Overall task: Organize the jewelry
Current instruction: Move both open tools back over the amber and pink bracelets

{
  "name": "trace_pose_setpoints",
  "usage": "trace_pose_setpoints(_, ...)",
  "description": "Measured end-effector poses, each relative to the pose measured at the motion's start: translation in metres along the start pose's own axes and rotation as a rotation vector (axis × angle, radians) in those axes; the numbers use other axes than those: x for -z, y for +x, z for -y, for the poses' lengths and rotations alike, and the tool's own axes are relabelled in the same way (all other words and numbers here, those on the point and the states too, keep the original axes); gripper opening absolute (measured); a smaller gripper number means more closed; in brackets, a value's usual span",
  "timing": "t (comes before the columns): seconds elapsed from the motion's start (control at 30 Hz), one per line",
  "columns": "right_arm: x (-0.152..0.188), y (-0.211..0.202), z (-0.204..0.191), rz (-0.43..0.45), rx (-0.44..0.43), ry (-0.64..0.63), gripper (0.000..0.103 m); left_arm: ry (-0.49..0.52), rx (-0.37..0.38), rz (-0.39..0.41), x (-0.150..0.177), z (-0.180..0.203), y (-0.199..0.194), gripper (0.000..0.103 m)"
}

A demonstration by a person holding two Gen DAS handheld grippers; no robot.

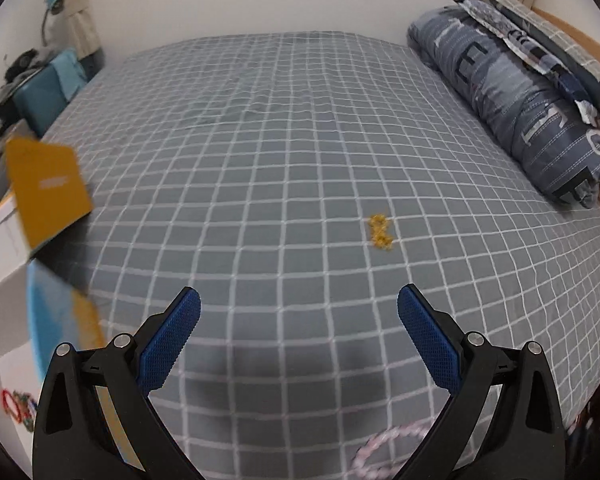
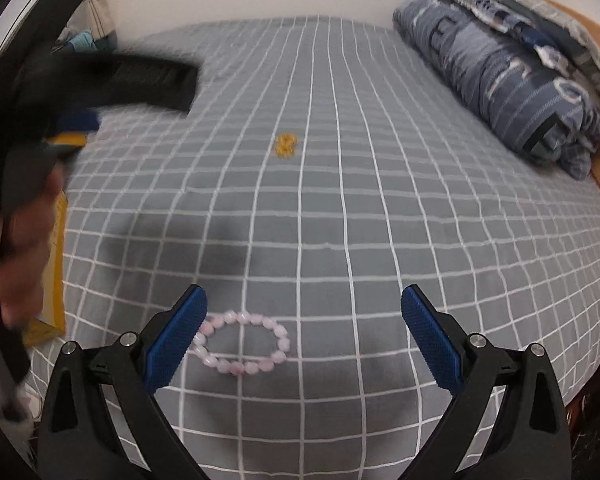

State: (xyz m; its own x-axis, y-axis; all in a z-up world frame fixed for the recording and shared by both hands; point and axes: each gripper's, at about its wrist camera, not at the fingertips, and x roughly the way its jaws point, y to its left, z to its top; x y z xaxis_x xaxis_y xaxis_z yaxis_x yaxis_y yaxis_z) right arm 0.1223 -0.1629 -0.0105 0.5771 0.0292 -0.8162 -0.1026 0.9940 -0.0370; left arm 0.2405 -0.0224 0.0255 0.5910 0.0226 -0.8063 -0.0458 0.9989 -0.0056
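Observation:
A small yellow beaded piece (image 1: 381, 232) lies on the grey checked bed (image 1: 280, 140), ahead and right of my open, empty left gripper (image 1: 299, 300). It also shows in the right wrist view (image 2: 285, 145), far ahead. A pink beaded bracelet (image 2: 242, 343) lies flat just in front of my open, empty right gripper (image 2: 303, 300), close to its left finger (image 2: 176, 336). Part of the bracelet shows at the bottom of the left wrist view (image 1: 384, 446). A yellow box with its lid (image 1: 46, 192) up stands at the bed's left edge. The blurred left gripper body (image 2: 112, 80) is at the left in the right wrist view.
A folded blue patterned quilt and pillows (image 1: 516, 96) lie along the right side of the bed. A white surface with a red and green beaded item (image 1: 18, 410) is at lower left. A desk with clutter (image 1: 16, 88) stands beyond the bed's left edge.

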Motion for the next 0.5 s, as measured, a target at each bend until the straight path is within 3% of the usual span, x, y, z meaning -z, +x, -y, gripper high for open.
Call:
trace_pose_setpoints(0.3,0.017,0.040,0.008,-0.100,-0.070,0.002,0.093,0.105,-0.023,-0.056,-0.033,0.059,0.074,0.097)
trace_pose_setpoints(0.5,0.024,0.067,0.009,-0.157,-0.095,-0.012,0.089,0.086,-0.031,-0.127,-0.046,0.076,0.128,0.097)
